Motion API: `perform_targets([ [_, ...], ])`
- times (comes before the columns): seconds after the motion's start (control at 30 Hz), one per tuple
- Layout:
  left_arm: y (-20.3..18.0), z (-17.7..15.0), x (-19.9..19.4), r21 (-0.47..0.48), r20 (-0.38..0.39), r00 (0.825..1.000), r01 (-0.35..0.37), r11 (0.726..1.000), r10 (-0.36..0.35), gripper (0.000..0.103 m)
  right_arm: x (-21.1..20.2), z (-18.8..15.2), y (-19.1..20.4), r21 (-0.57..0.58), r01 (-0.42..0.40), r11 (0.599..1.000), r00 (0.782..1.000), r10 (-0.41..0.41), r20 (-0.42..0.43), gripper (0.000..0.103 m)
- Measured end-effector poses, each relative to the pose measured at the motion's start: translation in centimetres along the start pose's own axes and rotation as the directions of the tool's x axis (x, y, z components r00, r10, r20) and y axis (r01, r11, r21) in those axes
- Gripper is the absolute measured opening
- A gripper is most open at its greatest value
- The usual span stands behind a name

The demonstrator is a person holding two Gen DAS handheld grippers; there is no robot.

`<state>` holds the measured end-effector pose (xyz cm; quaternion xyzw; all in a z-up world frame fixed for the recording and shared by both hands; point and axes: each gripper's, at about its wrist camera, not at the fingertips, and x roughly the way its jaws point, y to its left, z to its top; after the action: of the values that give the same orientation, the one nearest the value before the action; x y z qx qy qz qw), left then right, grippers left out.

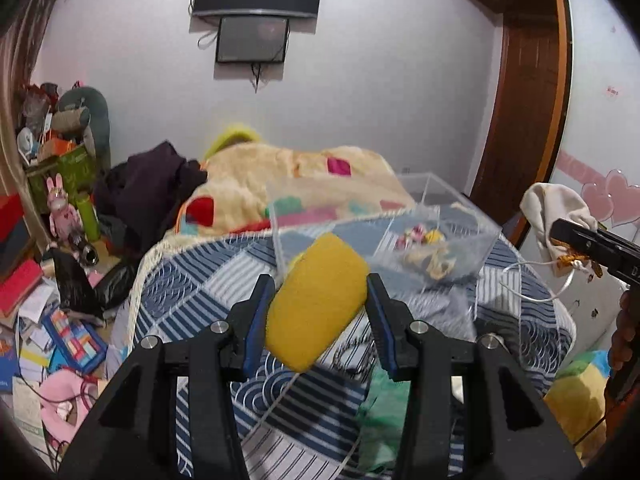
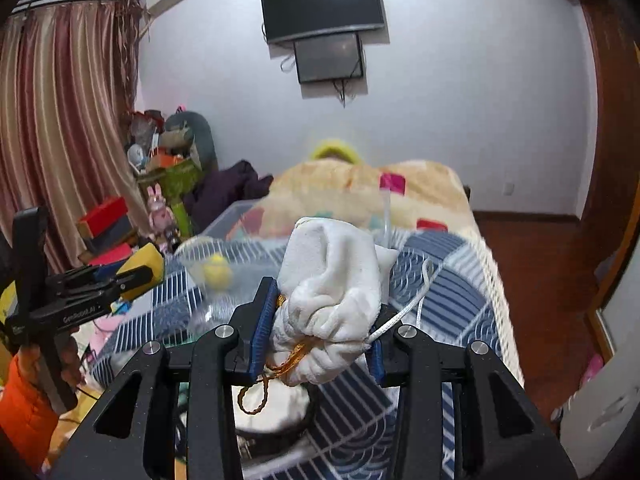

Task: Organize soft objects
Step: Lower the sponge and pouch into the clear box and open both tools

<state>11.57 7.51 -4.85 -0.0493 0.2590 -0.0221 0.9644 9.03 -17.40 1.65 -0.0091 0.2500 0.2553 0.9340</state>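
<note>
Two soft things are in our grip above the bed point(image 1: 192, 280): the left gripper point(image 1: 316, 294) pinches a yellow sponge point(image 1: 316, 304), the right gripper point(image 2: 326, 320) pinches a white pouch point(image 2: 332, 288), and beyond them a clear bin point(image 1: 400, 216) sits mid-bed holding small toys point(image 1: 424, 248).

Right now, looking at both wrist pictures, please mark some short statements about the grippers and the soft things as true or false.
1. The left gripper holds a yellow sponge block. True.
2. The right gripper is empty. False: it is shut on a white cloth drawstring pouch.
3. The clear plastic box sits on the blue striped quilt. True.
4. The clear plastic box holds nothing. False: small toys lie inside.
5. The wall television shows a bright programme. False: its screen is dark.
</note>
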Motion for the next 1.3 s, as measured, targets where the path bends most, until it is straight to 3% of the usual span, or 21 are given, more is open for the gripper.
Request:
perform_targets([
  [0.3, -1.4, 3.3, 1.1, 0.017, 0.064, 0.998, 0.005, 1.0, -0.006, 0.046, 1.9, 3.3, 1.2, -0.028, -0.015, 1.0, 0.998, 0.016, 0.058, 0.036],
  [0.57, -2.2, 5.2, 3.9, 0.023, 0.05, 0.998, 0.03, 0.999, -0.031, 0.046, 4.9, 4.5, 2.0, -0.065, -0.011, 0.998, 0.999, 0.013, 0.033, 0.036],
  [0.87, -2.8, 6.1, 8.6, 0.019, -0.037, 0.997, 0.066, 0.998, -0.065, 0.046, 9.3, 4.0, 1.9, -0.092, 0.002, 0.996, 0.997, -0.009, -0.08, 0.036],
  [1.3, -3.4, 5.2, 15.9, 0.029, -0.195, 0.979, 0.067, 0.997, -0.06, 0.046, 13.0, 2.4, 0.6, -0.124, 0.001, 0.992, 0.971, -0.031, -0.237, 0.036],
])
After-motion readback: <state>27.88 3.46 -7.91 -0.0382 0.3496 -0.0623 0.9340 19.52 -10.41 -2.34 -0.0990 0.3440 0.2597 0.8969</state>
